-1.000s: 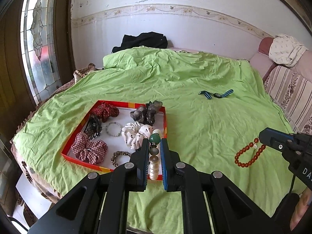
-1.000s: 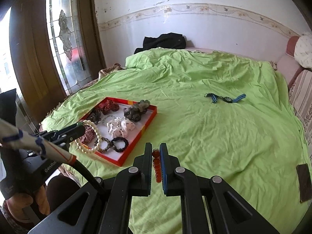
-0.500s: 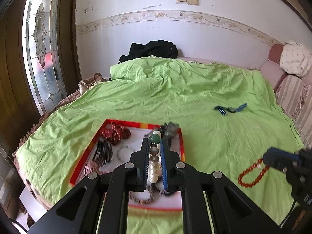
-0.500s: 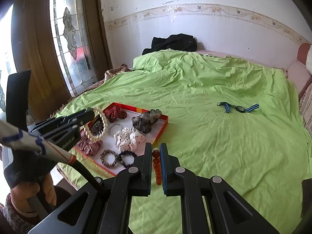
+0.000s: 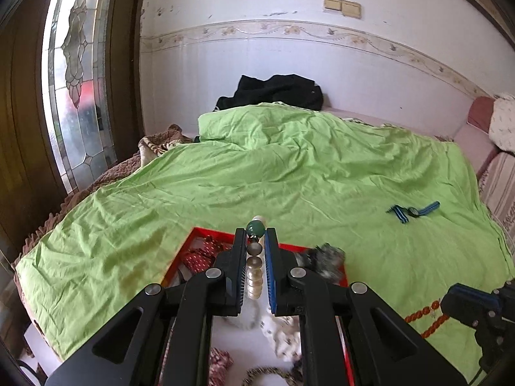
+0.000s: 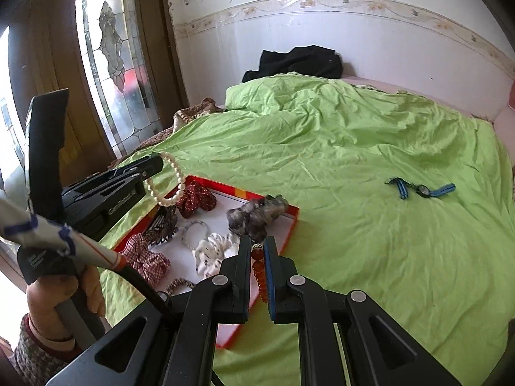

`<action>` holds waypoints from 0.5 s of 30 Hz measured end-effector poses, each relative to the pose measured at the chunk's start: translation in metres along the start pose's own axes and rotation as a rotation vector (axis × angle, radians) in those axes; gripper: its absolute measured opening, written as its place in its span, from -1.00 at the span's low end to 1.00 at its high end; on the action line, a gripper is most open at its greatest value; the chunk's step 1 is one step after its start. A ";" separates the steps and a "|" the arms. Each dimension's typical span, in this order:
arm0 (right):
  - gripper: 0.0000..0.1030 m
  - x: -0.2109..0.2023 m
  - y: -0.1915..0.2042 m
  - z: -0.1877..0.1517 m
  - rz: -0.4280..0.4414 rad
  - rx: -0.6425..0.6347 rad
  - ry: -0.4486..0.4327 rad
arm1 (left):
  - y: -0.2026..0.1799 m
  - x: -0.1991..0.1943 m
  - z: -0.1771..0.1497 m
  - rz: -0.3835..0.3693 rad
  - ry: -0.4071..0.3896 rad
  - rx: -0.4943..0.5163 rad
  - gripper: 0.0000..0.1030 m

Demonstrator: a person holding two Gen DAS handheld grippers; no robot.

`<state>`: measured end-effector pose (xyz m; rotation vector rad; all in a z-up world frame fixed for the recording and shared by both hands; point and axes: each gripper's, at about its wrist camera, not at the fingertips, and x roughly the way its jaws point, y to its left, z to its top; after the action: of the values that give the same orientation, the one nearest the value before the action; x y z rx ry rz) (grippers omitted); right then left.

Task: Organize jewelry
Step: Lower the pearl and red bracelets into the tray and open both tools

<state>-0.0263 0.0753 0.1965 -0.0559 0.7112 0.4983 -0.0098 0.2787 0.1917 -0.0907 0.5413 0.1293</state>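
Two grippers | left gripper [image 5: 256, 241] clamped on pearl bracelet [image 6: 167, 181] | right gripper [image 6: 257, 251] clamped on red bracelet [image 6: 261, 273] | one tray [image 6: 291, 225]: four scrunchies counted | one watch [image 6: 421, 189] on bed [image 6: 370, 160]

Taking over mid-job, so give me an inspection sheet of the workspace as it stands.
Surface: green bedspread, rumpled.
Job's things: red tray holds scrunchies and bracelets; pearl bracelet; red bead bracelet; striped watch lies apart on the spread.
Clutter: black garment at the bed's head.
Grippers: left gripper shut on pearl bracelet; right gripper shut on red bead bracelet.
Cables: black cable by the left handle.
Surroundings: stained-glass door, white wall.
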 end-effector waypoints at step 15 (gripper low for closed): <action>-0.83 0.039 0.036 0.026 0.032 -0.054 0.015 | 0.041 0.021 -0.005 0.020 0.015 -0.040 -0.80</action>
<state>-0.0012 0.1288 0.1956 -0.0990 0.7138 0.5484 -0.0001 0.3202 0.1742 -0.1253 0.5548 0.1589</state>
